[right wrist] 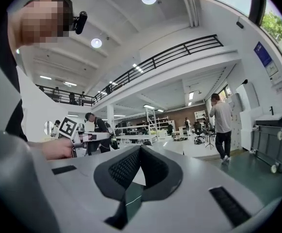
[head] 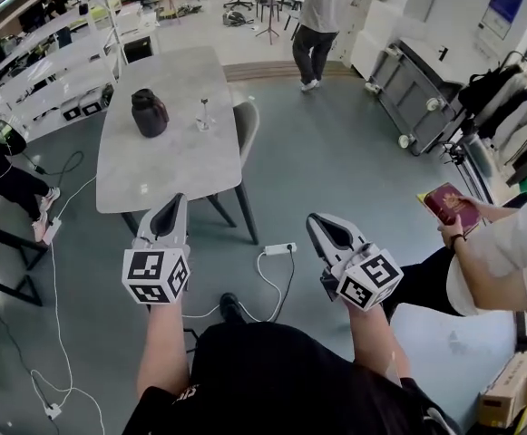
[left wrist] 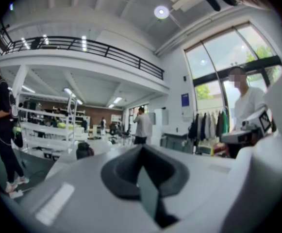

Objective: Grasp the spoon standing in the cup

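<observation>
A small clear cup (head: 204, 116) with a thin spoon standing in it sits on the far half of a grey table (head: 168, 166). A dark bag (head: 149, 112) rests to the cup's left and also shows in the left gripper view as the bag (left wrist: 84, 150). My left gripper (head: 178, 199) hangs over the table's near edge, well short of the cup, jaws together and empty. My right gripper (head: 314, 219) is off the table's right side above the floor, also shut on nothing. In the gripper views the left gripper (left wrist: 141, 147) and right gripper (right wrist: 140, 148) show closed tips.
A grey chair (head: 245, 130) is tucked at the table's right side. A white power strip (head: 279, 249) and cables lie on the floor. A person holding a red booklet (head: 449, 205) sits at right; other people stand at the far end and left. White shelves (head: 54, 71) line the left.
</observation>
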Action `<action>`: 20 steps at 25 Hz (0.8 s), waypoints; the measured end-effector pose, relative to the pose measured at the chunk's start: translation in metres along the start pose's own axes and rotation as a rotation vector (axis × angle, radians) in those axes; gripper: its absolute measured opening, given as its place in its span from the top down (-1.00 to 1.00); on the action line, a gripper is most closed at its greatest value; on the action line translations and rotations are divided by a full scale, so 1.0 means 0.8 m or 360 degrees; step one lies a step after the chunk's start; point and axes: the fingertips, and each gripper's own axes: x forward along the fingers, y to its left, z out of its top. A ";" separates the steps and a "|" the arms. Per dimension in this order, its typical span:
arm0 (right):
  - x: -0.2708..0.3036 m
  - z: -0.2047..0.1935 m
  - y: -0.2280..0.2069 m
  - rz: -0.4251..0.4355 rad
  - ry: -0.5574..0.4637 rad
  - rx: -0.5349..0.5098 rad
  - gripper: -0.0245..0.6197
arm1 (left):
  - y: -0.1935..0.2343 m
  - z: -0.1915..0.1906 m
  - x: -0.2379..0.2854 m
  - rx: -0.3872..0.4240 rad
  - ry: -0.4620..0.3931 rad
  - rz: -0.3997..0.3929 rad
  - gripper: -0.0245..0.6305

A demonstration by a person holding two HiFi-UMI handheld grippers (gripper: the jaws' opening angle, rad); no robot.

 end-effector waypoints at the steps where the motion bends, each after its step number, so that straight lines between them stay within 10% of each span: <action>1: 0.021 0.000 -0.001 0.0012 0.0015 -0.0003 0.94 | 0.013 0.004 0.012 0.0002 0.0003 -0.0006 0.90; 20: 0.259 -0.023 -0.013 0.0081 0.0210 0.0068 0.94 | 0.185 -0.024 0.112 -0.0090 0.0135 -0.0070 0.90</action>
